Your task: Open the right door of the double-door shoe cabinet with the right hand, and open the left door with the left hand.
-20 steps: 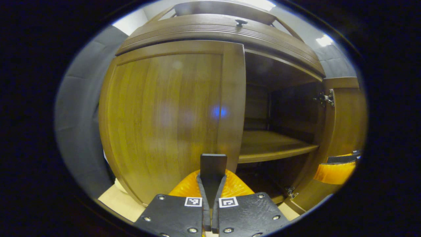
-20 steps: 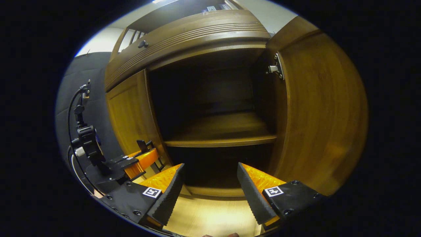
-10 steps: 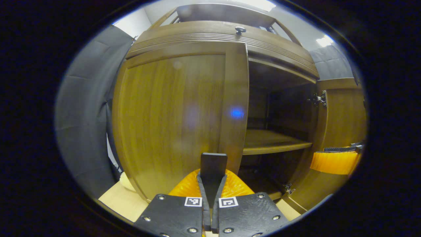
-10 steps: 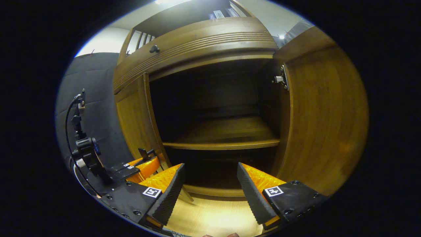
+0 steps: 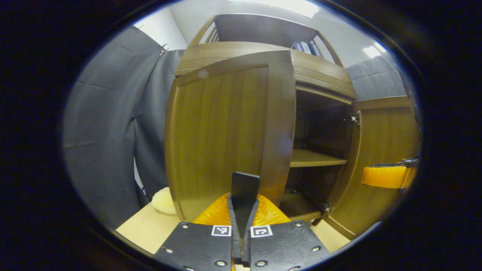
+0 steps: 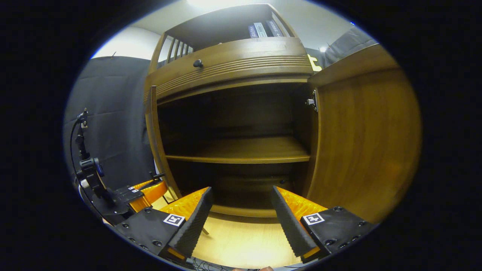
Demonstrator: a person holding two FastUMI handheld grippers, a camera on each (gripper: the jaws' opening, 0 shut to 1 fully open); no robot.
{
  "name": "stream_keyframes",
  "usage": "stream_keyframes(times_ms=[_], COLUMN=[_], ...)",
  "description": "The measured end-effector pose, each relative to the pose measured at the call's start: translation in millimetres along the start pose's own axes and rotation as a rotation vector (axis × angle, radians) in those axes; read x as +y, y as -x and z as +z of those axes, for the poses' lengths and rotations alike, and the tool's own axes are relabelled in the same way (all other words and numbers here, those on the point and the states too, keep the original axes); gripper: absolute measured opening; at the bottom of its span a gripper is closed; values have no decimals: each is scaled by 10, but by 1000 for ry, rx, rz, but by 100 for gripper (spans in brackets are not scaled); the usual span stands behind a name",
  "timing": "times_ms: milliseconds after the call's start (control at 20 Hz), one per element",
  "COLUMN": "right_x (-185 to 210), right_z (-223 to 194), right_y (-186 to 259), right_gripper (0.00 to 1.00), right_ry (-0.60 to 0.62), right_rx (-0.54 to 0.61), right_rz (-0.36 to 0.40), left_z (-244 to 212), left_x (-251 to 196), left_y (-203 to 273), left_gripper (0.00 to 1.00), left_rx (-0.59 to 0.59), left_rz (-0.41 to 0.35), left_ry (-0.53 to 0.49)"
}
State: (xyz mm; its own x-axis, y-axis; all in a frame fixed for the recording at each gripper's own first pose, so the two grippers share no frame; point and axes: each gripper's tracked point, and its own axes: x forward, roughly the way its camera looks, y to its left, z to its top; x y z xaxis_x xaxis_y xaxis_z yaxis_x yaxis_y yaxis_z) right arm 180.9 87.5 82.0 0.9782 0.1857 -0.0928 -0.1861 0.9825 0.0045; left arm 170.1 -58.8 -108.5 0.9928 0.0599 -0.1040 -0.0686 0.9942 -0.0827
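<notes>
1. Grey cloth walls (image 5: 109, 124) close off the booth behind the shoe cabinet (image 6: 229, 71), which stands on a pale wooden floor (image 6: 241, 244).
2. From the left gripper view I see the left gripper (image 5: 244, 195) low and near, its jaws pressed together with no gap, right in front of the free edge of the left door (image 5: 226, 128); I cannot tell whether anything is pinched between them.
3. That left door stands swung partly out from the cabinet front, hinged on its far left side.
4. Beside its lower left corner a pale fluffy thing (image 5: 163, 201) lies on the floor.
5. From the right gripper view I see the right gripper (image 6: 241, 218) with its jaws wide apart, holding nothing, facing the open cabinet.
6. To its right the right door (image 6: 365, 143) stands fully swung out, its hinge (image 6: 311, 101) showing at the top.
7. Inside, one shelf (image 6: 241, 150) crosses the dark interior.
8. Above the doors a small dark knob (image 6: 197, 63) sits on the ribbed top rail, and some books (image 6: 260, 29) stand in the upper compartment.
</notes>
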Motion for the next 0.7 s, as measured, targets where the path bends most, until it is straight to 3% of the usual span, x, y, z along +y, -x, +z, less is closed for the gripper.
stream_keyframes(times_ms=[400,700], right_x=[184,198], right_z=[-1,-34], right_y=[86,79], right_gripper=[93,93], right_ry=[22,-2], right_rx=[-39,-45], right_rz=[47,42], left_z=[202,430], left_x=[85,216], left_y=[87,174], left_gripper=[3,2], left_rx=[-16,-32], left_rz=[88,139], left_ry=[-10,-3])
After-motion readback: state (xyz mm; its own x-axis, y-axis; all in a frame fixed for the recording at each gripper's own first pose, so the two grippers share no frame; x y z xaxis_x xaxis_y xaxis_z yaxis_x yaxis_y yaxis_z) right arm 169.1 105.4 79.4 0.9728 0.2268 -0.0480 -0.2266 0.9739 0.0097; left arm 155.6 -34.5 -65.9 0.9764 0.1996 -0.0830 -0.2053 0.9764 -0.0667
